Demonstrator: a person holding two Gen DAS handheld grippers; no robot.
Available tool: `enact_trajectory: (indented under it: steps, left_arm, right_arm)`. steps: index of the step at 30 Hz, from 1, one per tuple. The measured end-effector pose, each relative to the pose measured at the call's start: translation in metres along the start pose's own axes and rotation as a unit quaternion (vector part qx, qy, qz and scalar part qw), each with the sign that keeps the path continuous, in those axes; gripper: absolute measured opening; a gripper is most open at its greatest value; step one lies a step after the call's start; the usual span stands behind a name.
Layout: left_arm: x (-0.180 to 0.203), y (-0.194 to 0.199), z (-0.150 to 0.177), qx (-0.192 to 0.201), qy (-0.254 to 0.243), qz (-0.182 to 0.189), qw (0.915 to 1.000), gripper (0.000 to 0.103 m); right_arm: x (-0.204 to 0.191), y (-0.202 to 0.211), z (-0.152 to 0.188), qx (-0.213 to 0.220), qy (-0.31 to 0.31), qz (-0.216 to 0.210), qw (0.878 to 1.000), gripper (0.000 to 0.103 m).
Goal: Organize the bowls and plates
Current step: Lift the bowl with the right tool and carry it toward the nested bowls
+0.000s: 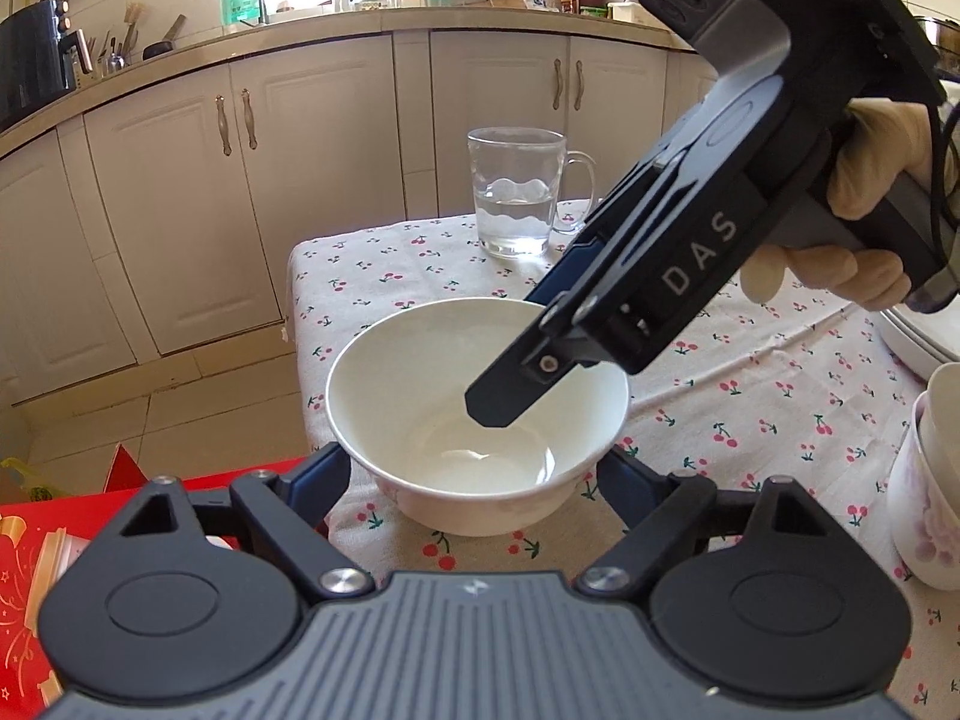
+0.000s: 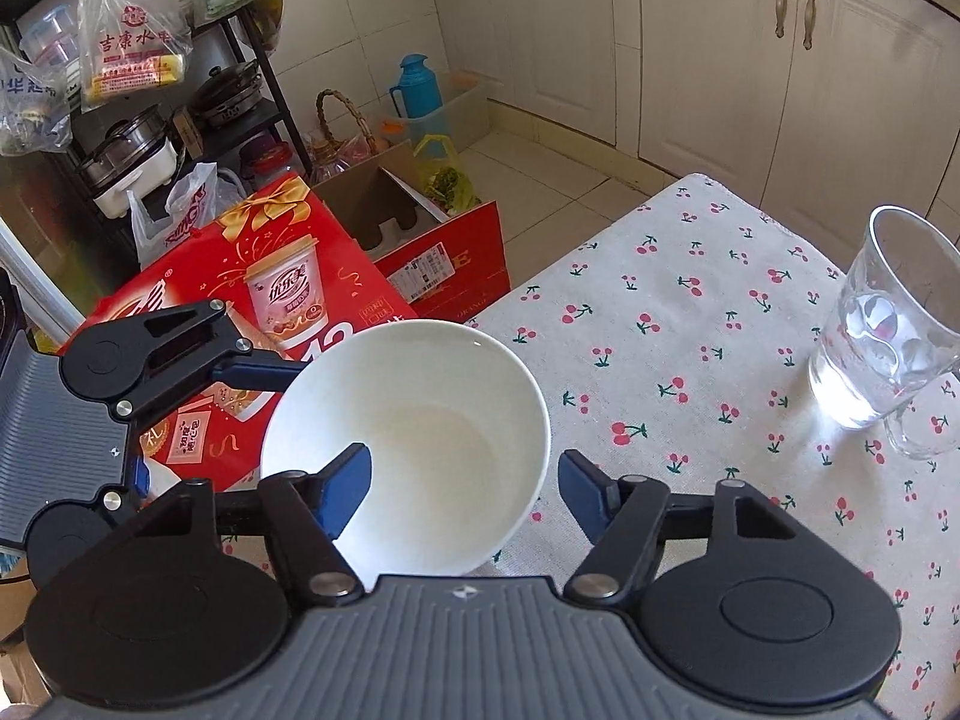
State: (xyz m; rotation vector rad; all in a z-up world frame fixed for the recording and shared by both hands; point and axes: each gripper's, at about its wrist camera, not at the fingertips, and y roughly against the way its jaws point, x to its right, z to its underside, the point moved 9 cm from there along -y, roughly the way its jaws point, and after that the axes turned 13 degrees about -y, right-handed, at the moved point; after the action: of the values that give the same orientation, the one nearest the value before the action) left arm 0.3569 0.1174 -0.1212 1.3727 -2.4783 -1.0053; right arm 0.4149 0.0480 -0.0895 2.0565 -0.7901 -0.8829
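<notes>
A white bowl [image 1: 420, 396] [image 2: 432, 420] stands upright at the left corner of the cherry-print tablecloth [image 1: 750, 396]. My left gripper [image 1: 474, 468] reaches around its lower body, one fingertip against each side, shut on it. In the right wrist view one of the left gripper's fingers [image 2: 258, 372] meets the bowl's left side. My right gripper [image 2: 459, 474] [image 1: 516, 354] comes down from the right over the rim. One finger is inside the bowl, the other outside, and the bowl's wall is held between them. A gloved hand [image 1: 870, 180] holds that gripper.
A glass mug [image 1: 516, 198] [image 2: 882, 336] part full of water stands behind the bowl. At the right edge are a floral cup [image 1: 930, 480] and a white plate's rim [image 1: 918, 342]. Red gift boxes [image 2: 270, 276] sit on the floor beside the table's left edge.
</notes>
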Motion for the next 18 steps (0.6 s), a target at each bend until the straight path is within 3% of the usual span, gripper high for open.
enact_trajectory:
  steps: [18]
  left_arm:
    - [0.015, 0.019, -0.009, -0.001, -0.011, 0.009, 0.9999, 0.088]
  right_arm:
    - [-0.010, 0.024, 0.010, 0.011, -0.004, -0.009, 1.000, 0.069]
